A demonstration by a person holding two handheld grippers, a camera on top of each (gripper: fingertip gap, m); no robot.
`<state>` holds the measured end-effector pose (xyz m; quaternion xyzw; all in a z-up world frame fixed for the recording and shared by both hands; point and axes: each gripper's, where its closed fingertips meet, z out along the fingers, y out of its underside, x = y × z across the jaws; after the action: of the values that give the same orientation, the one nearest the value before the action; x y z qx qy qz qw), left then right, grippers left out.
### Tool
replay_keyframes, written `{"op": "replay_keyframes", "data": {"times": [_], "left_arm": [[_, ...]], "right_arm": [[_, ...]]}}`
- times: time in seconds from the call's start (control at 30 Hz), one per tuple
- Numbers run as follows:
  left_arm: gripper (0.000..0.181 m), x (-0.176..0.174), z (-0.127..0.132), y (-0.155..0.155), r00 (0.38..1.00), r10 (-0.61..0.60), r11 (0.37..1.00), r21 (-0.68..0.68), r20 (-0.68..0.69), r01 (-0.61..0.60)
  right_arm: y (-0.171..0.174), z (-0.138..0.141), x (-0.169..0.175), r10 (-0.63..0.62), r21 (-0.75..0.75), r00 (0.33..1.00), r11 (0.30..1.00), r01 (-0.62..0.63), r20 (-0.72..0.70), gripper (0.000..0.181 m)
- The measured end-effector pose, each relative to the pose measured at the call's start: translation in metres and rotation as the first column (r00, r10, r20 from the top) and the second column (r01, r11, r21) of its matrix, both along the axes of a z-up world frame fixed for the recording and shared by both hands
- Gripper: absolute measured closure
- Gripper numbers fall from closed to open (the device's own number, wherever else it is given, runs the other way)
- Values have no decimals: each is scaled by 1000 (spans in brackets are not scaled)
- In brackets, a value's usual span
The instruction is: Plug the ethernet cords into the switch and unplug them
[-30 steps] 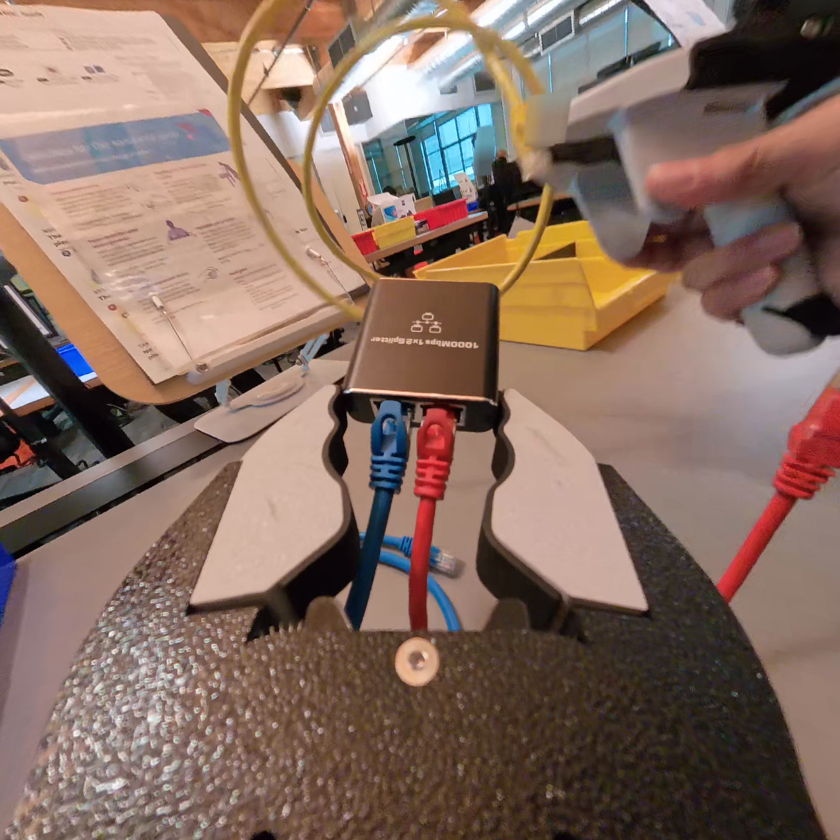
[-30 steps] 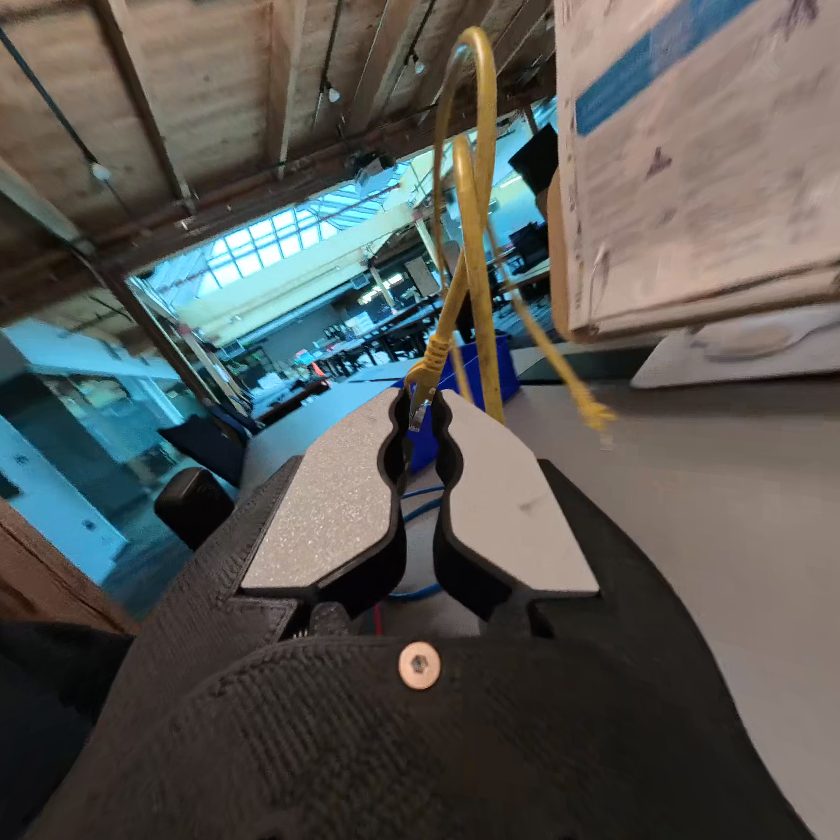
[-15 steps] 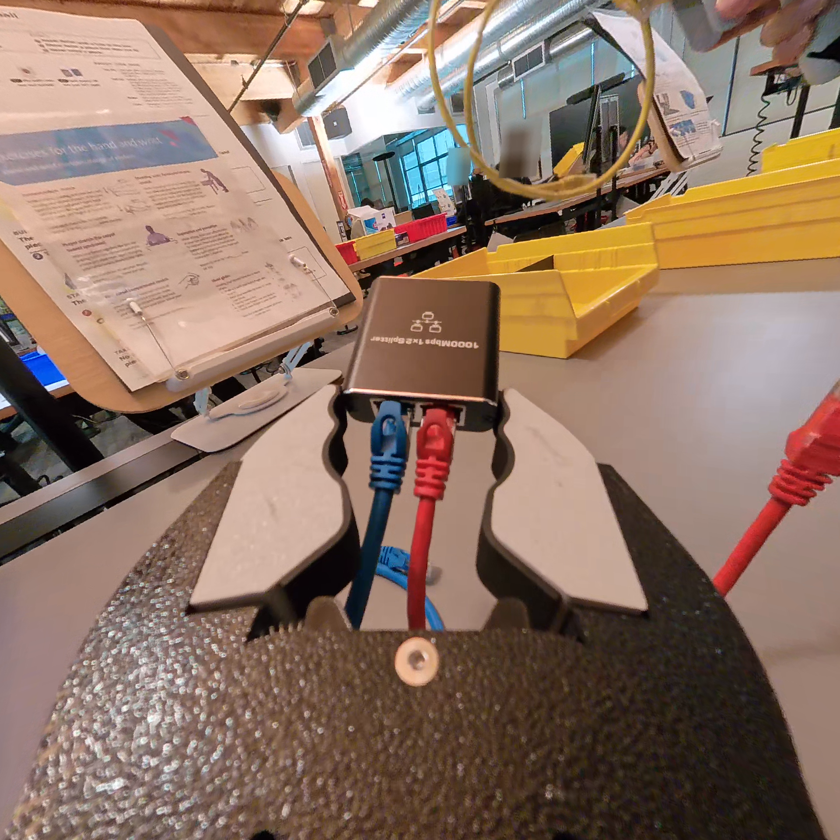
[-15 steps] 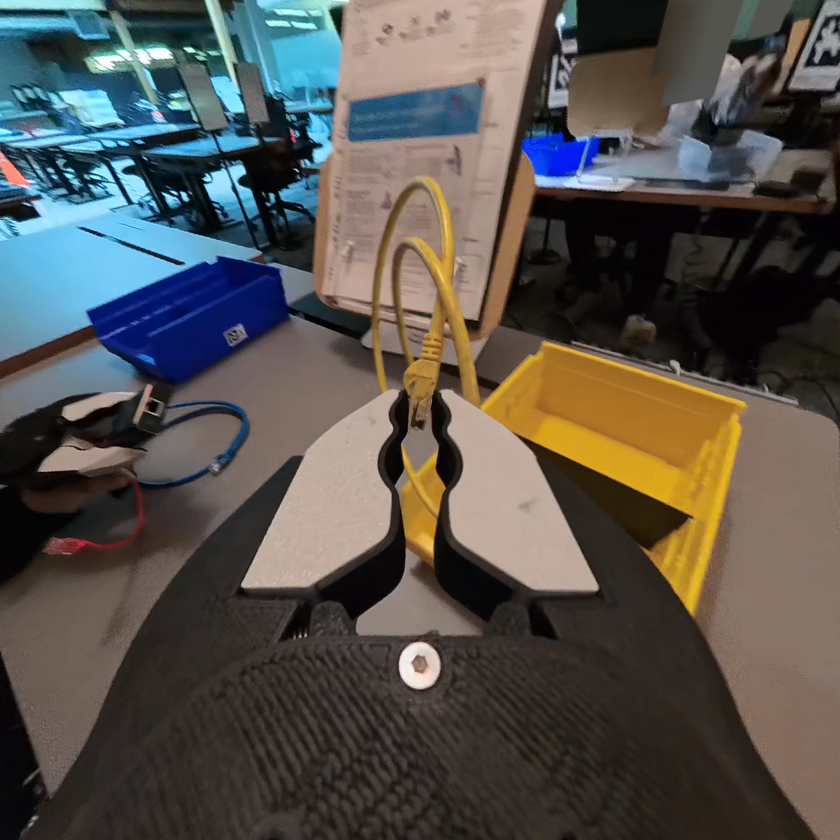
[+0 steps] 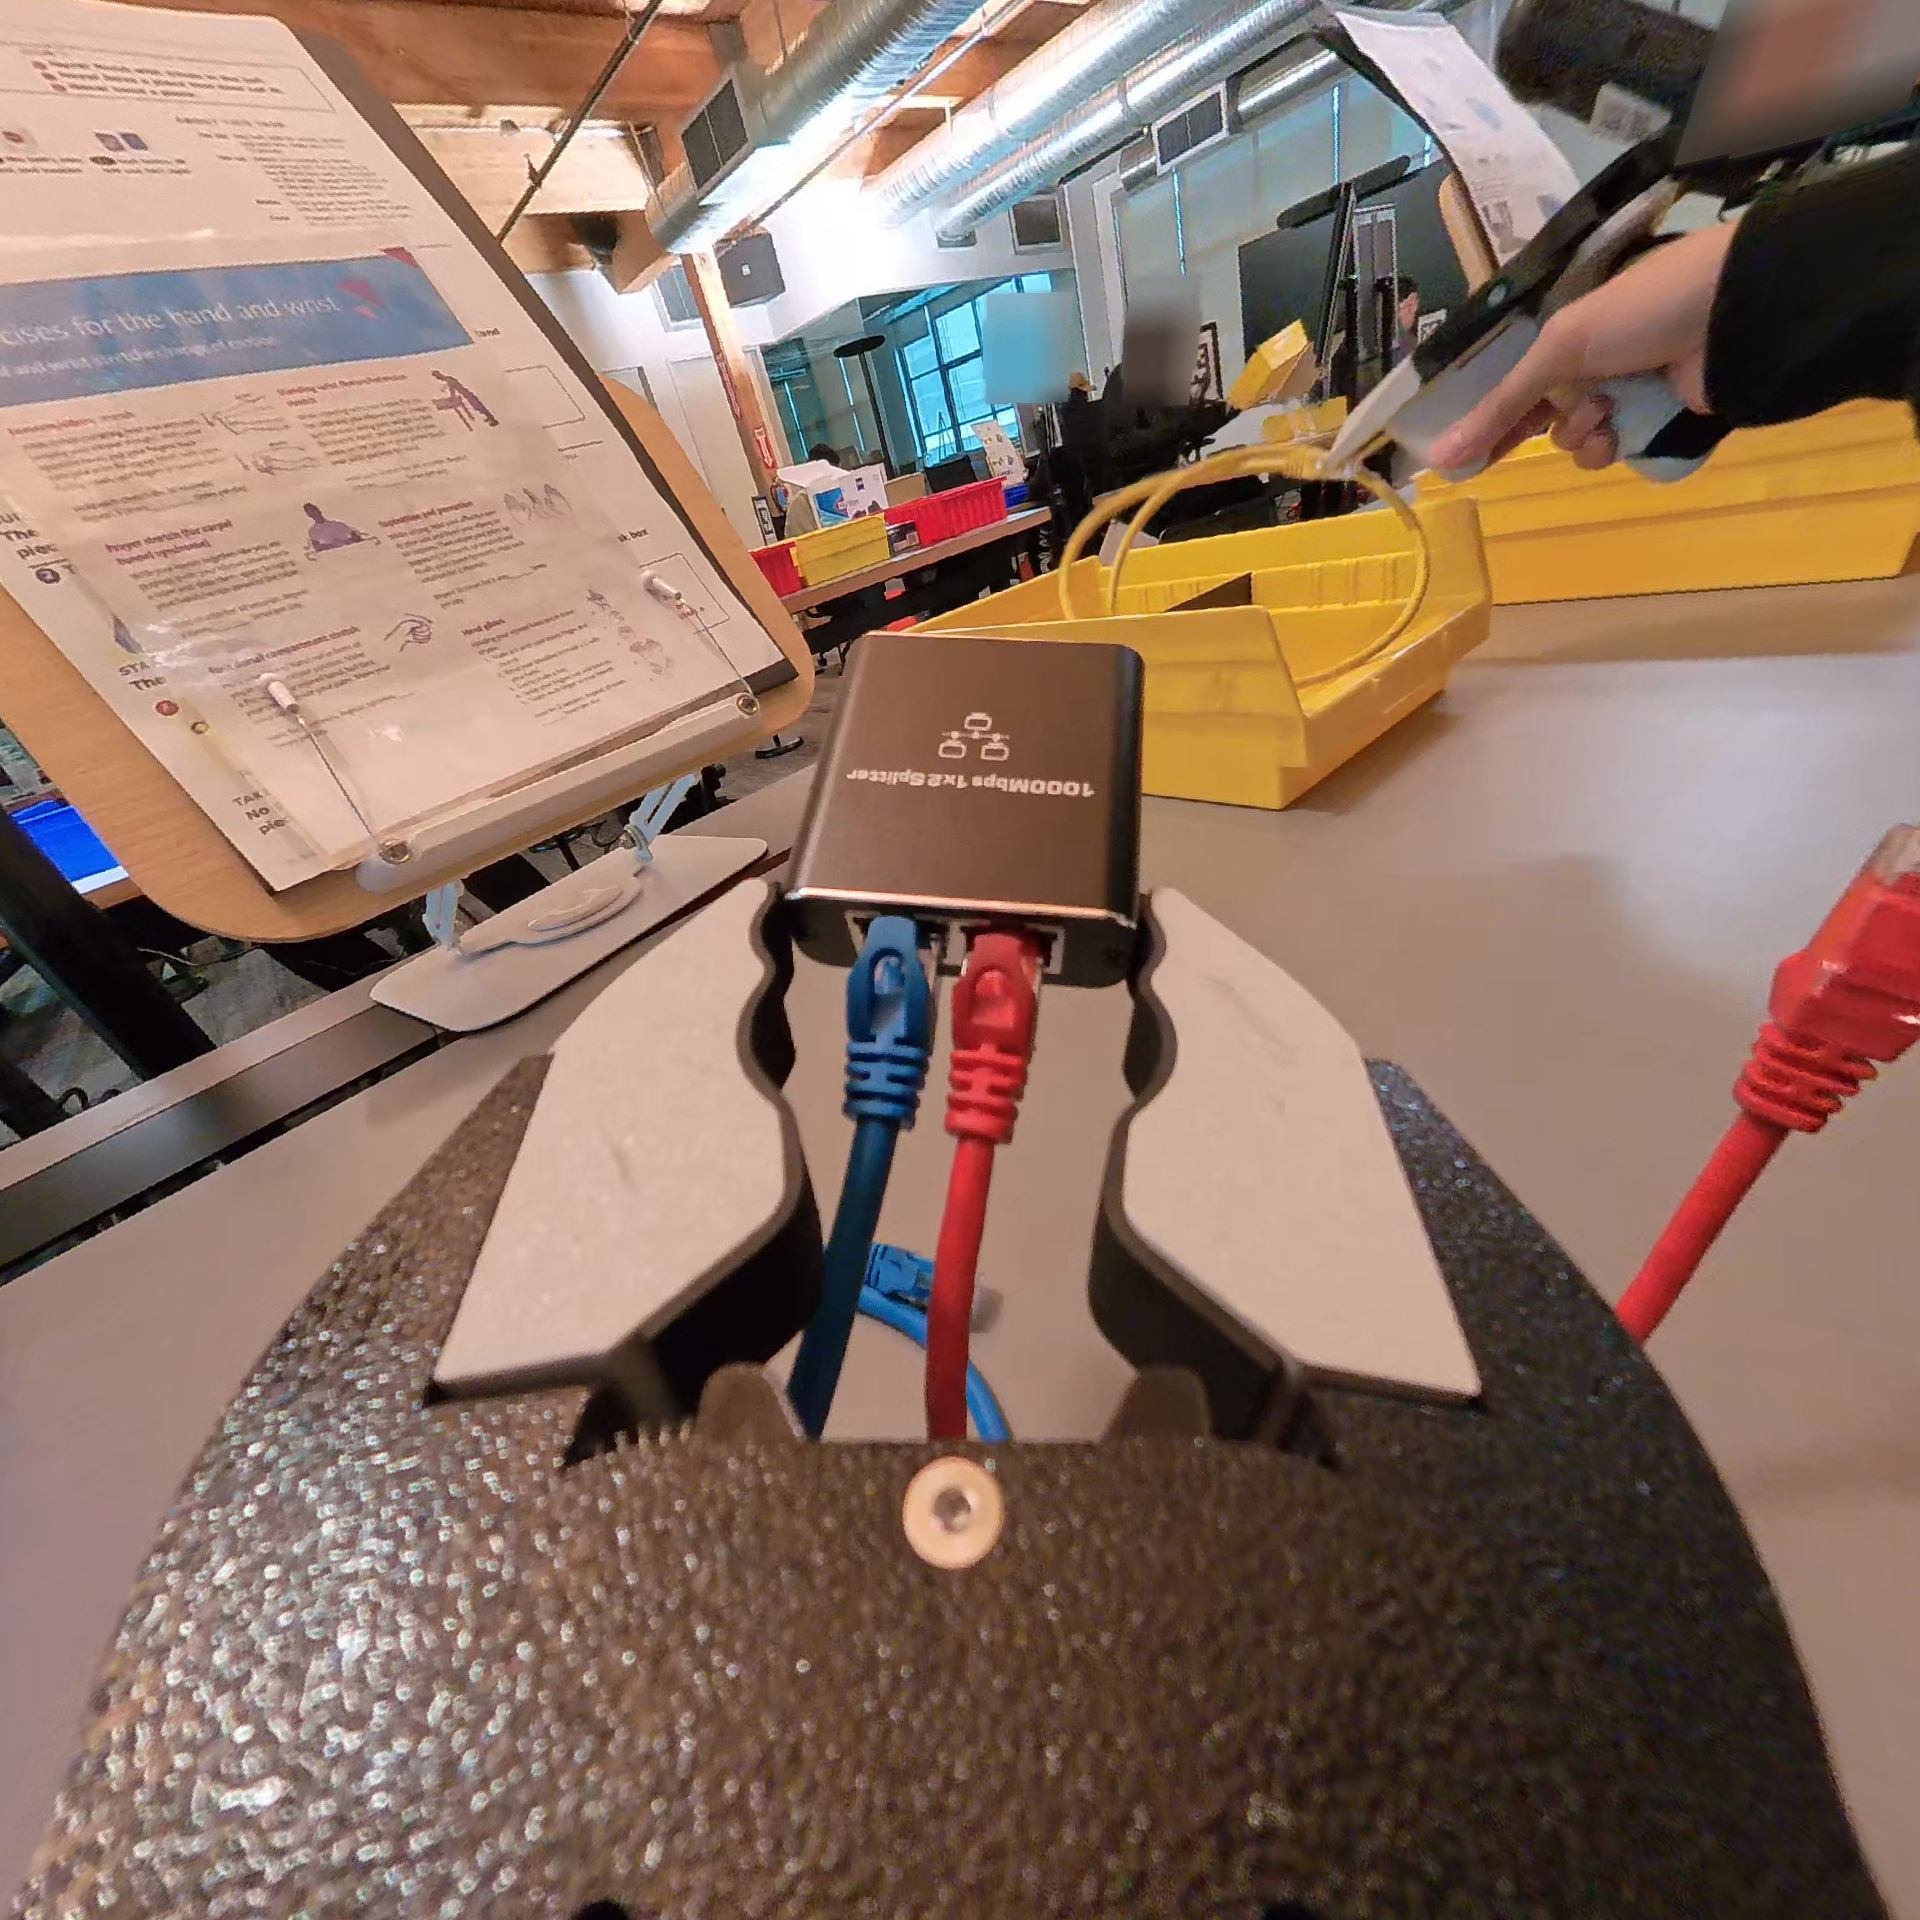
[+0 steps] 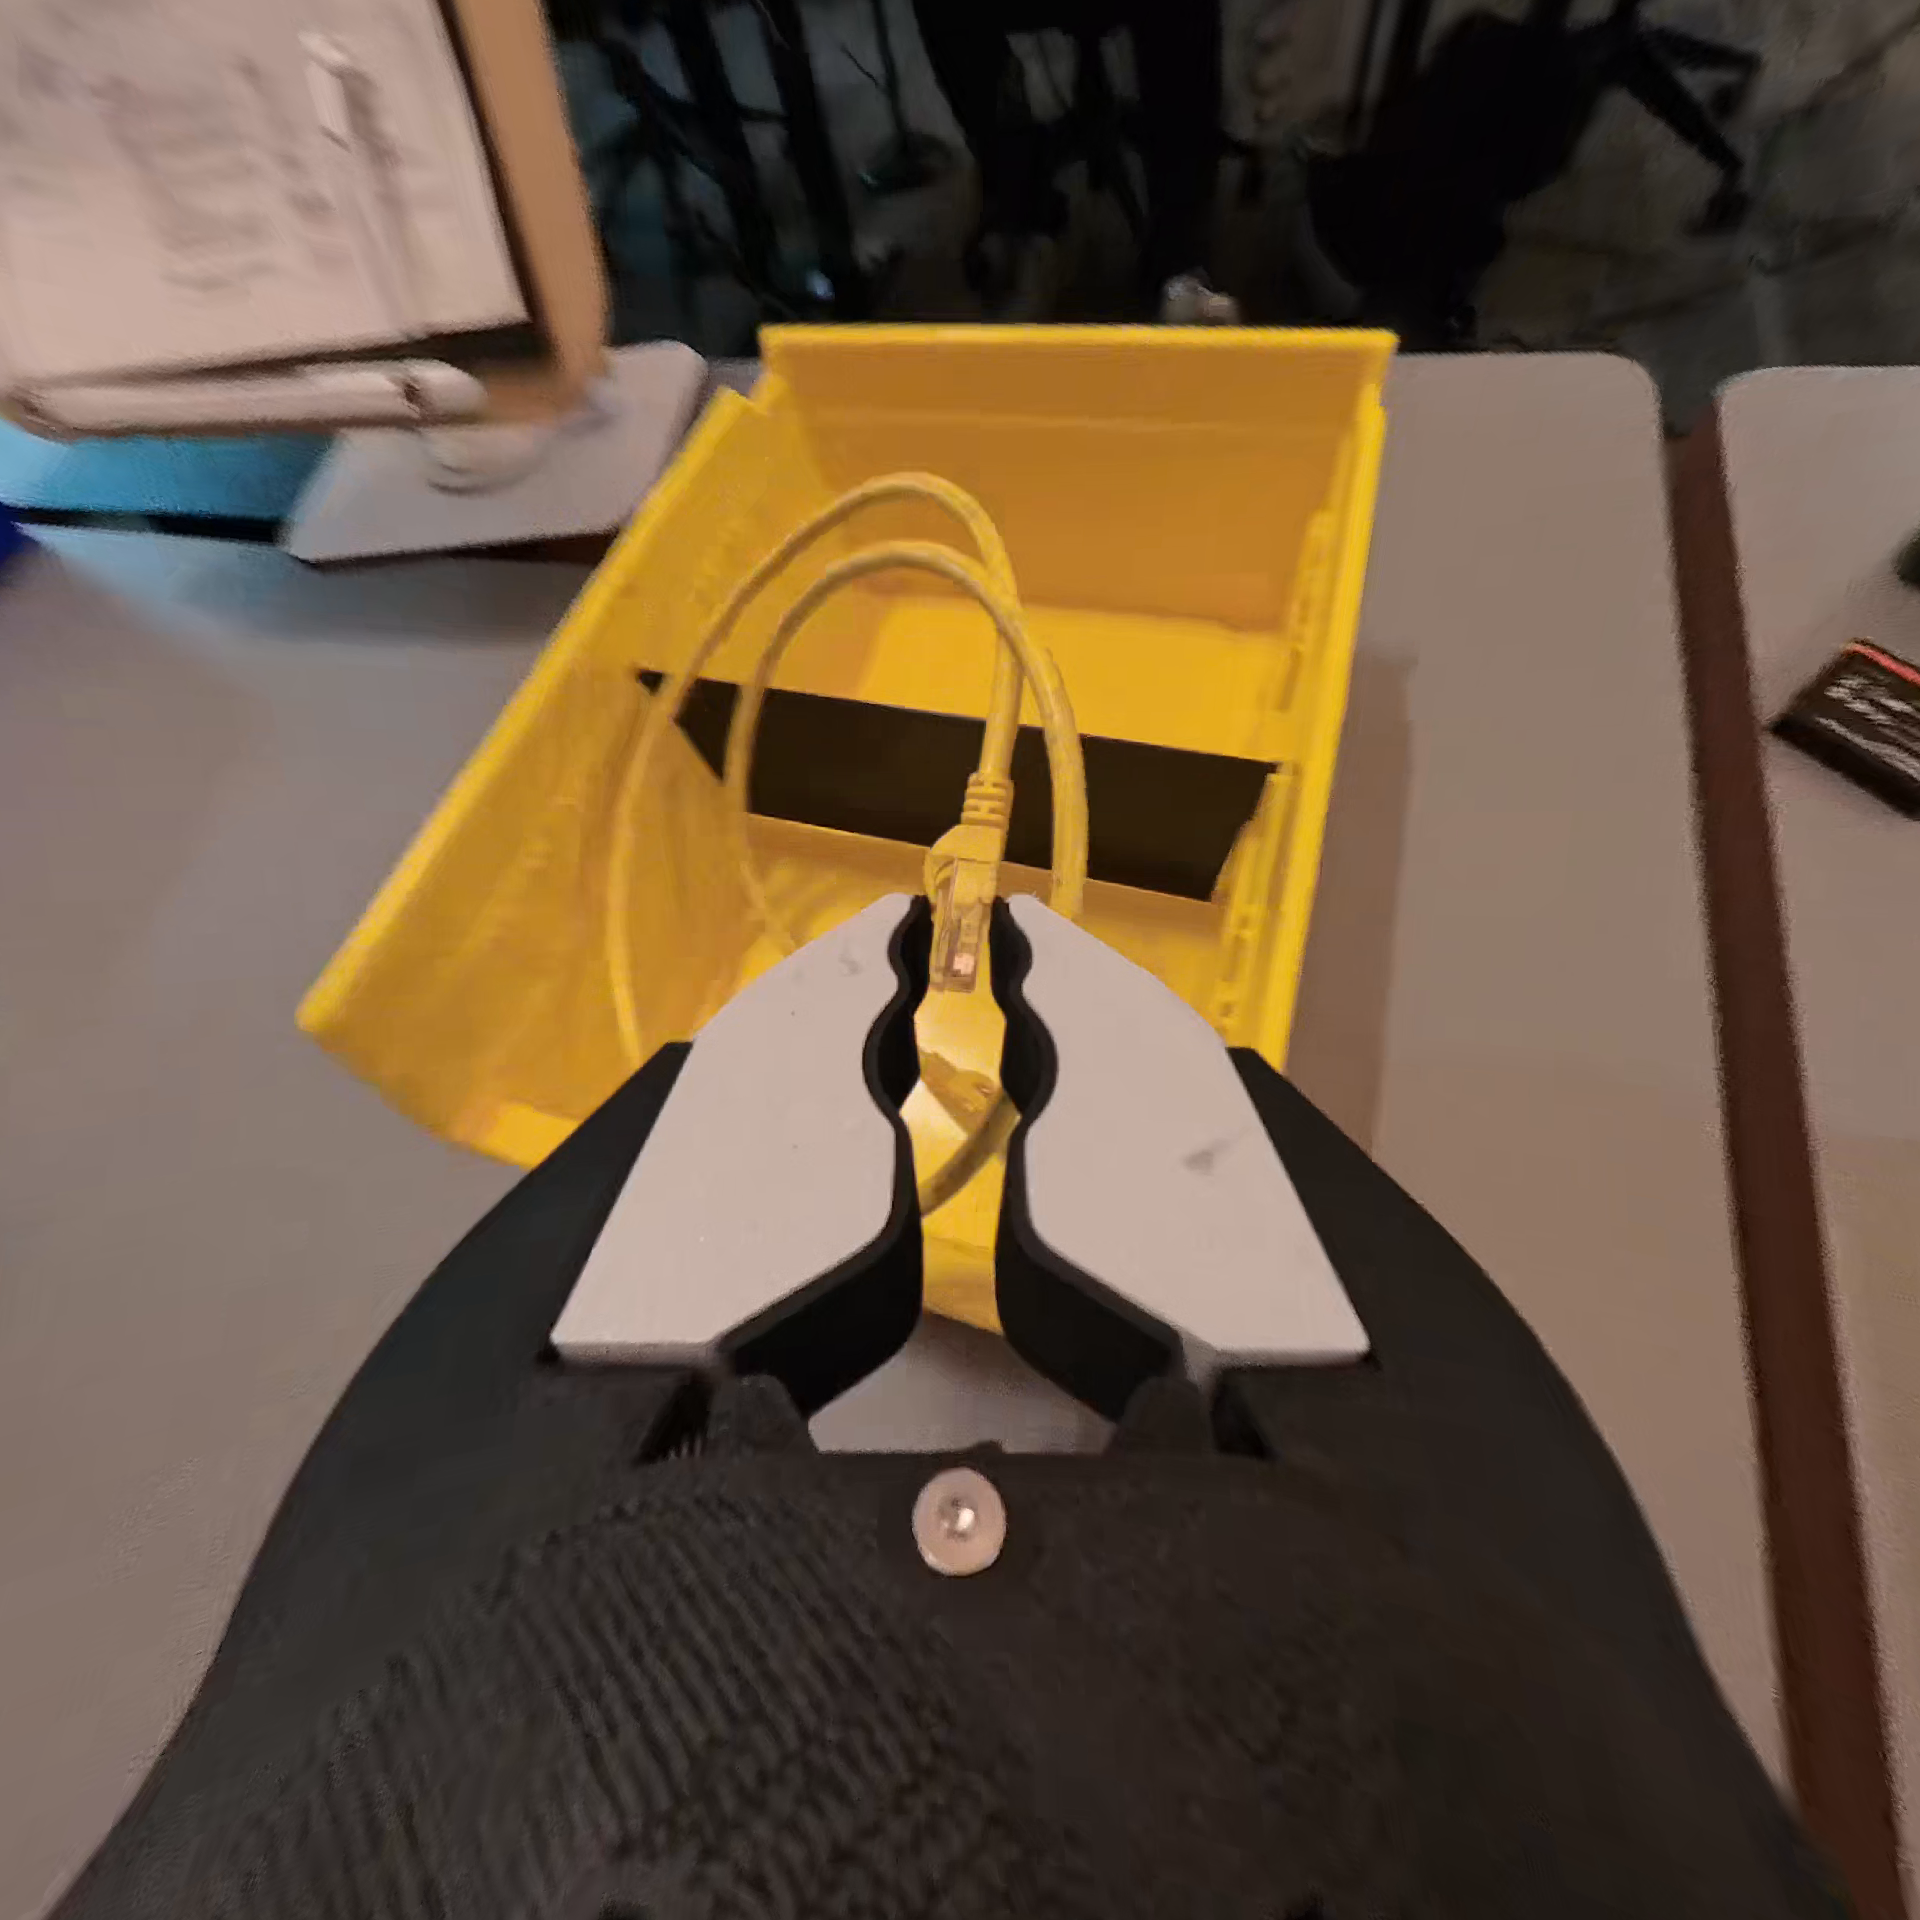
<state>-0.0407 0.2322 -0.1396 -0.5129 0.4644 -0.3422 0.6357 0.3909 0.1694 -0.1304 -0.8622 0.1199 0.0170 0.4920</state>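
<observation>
My left gripper (image 5: 956,940) is shut on the black switch (image 5: 977,790) and holds it by its sides. A blue cord (image 5: 883,1023) and a red cord (image 5: 987,1039) are plugged into its two near ports. The red cord's other plug (image 5: 1860,987) sticks up at the right. My right gripper (image 6: 961,920) is shut on the plug of a yellow cord (image 6: 971,831), whose loops hang down into a yellow bin (image 6: 1039,488). In the left wrist view the right gripper (image 5: 1361,452) holds the yellow cord (image 5: 1247,520) over the bin (image 5: 1226,665).
A tilted document stand (image 5: 312,499) with a printed sheet stands at the back left on the grey table (image 5: 1455,935). A second yellow bin (image 5: 1714,520) sits farther right. A black divider (image 6: 987,769) crosses the bin. A dark flat object (image 6: 1860,717) lies on the neighbouring table.
My right gripper has carried the yellow cord from high in the air, near the switch, over to the yellow bin and lowered its loops in. The left gripper has held the switch still.
</observation>
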Motion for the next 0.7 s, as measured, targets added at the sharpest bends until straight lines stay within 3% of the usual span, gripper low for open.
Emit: {"op": "replay_keyframes", "data": {"times": [0.1,0.2,0.37,0.43,0.5,0.53,0.63,0.7], "left_arm": [[120,1,-1,0,1000,-5,1000,-4,-3,5],[120,0,-1,0,1000,-7,1000,-7,-2,7],[120,0,-1,0,1000,-8,1000,-14,-1,8],[120,1,-1,0,1000,-12,1000,-17,-2,12],[120,1,-1,0,1000,-12,1000,-19,-2,12],[120,1,-1,0,1000,-14,1000,-19,-2,14],[120,1,-2,0,1000,-17,1000,-21,-4,17],[120,1,-3,0,1000,-22,999,-24,-8,22]], "right_arm": [[5,-22,11,-20,-108,997,994,29,80,170],[9,-26,19,-13,-176,980,983,48,198,169],[8,-21,27,87,-308,856,947,87,509,170],[8,-28,21,102,-351,876,933,80,471,167],[5,-36,16,83,-399,918,913,86,389,137],[6,-33,11,78,-389,925,918,79,372,132],[9,-12,-8,45,-309,933,948,72,357,98],[13,5,-45,69,-247,964,969,-4,256,90]]}}
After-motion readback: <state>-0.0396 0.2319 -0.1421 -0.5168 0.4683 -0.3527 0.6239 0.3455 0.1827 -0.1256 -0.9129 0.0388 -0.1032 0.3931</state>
